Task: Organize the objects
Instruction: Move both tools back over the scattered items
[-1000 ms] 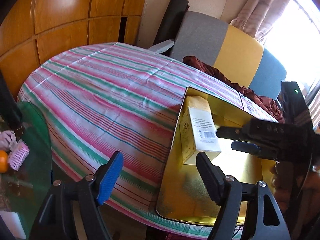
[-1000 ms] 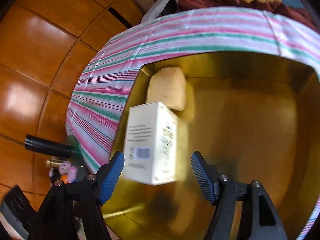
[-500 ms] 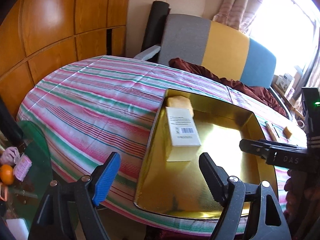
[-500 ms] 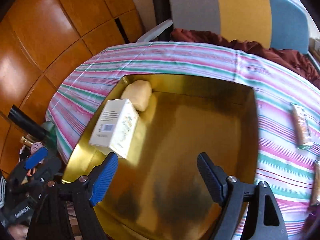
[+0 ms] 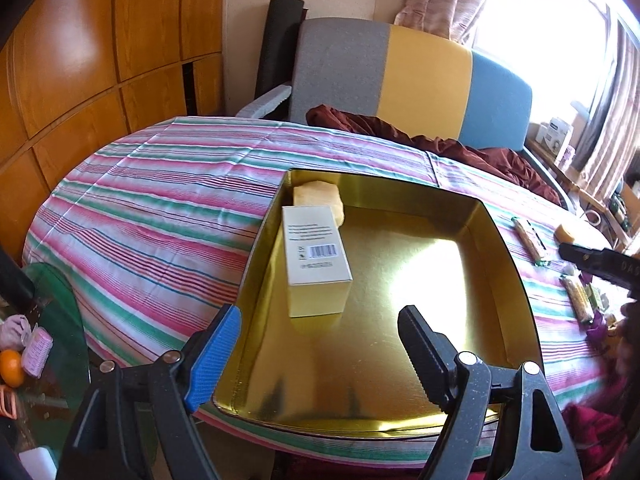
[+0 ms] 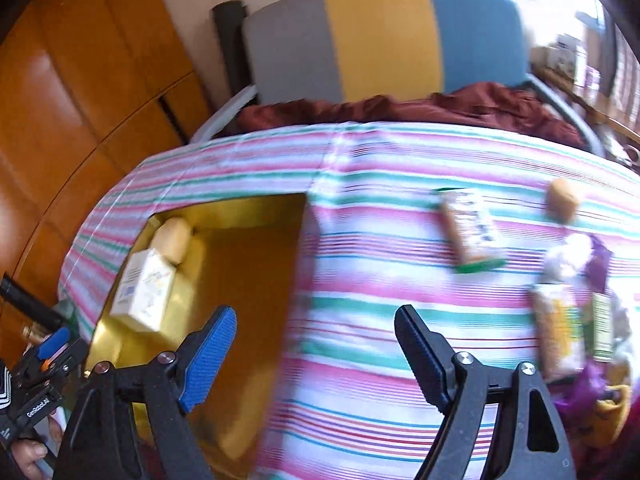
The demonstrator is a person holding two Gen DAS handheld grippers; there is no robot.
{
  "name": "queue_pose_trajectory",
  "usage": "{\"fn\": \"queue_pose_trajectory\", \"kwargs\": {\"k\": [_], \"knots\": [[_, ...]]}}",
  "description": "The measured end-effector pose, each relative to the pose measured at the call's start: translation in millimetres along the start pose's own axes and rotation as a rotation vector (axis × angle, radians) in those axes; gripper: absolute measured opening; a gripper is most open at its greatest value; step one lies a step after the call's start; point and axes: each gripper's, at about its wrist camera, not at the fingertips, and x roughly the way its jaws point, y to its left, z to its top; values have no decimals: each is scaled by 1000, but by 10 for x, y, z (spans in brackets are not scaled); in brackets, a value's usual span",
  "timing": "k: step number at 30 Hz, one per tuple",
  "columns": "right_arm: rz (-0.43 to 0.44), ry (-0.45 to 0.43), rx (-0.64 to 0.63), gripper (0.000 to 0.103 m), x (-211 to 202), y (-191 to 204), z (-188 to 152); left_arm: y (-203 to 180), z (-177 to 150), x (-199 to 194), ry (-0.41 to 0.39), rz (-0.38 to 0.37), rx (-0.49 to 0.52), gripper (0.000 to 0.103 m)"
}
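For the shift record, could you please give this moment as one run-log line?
phase: between picks | left gripper: open, empty | right gripper: open, empty | gold tray: white box, yellow bun | striped cloth: snack bars loose

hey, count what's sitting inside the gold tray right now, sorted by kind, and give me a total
White carton: 1
Pale yellow bun-like piece: 1
Total inside the gold tray: 2

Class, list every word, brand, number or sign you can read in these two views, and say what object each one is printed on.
"GenRobot.AI": on the left gripper body, right wrist view.
"DAS", cut off: on the right gripper, left wrist view.
White box: text lines and barcode, too small to read.
Snack bar wrappers: blurred, unreadable.
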Motion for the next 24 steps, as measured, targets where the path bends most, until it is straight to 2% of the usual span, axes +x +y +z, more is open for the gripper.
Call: {"fn": "queue_pose_trajectory", "kwargs": {"k": [13, 20, 24], "knots": [[-164, -87, 201, 83, -590, -1197, -28, -303, 38, -10, -4, -39, 70, 84], [-224, -162, 421, 83, -1012, -1931, -198, -492, 73, 77, 30, -105, 80, 84], [-246, -227, 550, 83, -1241, -2299, -314, -720, 99, 60, 22, -157, 135, 84]]}}
